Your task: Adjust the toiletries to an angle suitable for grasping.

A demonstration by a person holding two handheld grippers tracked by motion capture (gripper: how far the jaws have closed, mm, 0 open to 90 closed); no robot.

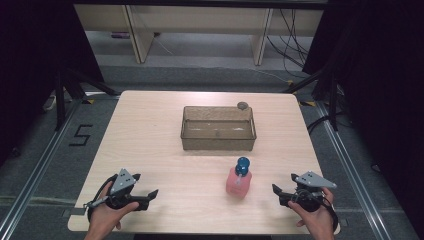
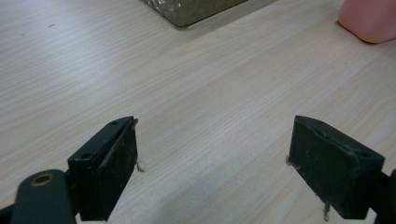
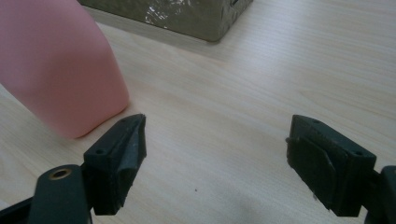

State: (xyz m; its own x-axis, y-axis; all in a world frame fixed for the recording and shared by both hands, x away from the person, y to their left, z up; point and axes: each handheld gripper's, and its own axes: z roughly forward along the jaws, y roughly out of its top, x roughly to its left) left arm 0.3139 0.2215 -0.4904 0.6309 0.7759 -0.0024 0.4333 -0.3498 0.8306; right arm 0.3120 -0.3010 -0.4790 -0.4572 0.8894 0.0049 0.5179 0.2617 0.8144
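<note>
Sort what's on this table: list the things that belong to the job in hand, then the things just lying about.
Belongs to the job:
- pink bottle with a blue pump top, upright, nearest the right claw
- clear bin, just behind the bottle
- left claw, open, holding nothing; the right is open too

Just lying about:
- small round grey thing at the bin's far right corner

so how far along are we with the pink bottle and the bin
Nothing looks done yet: the pink bottle stands upright on the table, in front of the bin. Nothing is in hand; the left gripper and right gripper are open, fingers beside the bottle. Probably left: gripping the bottle and moving it.
</note>
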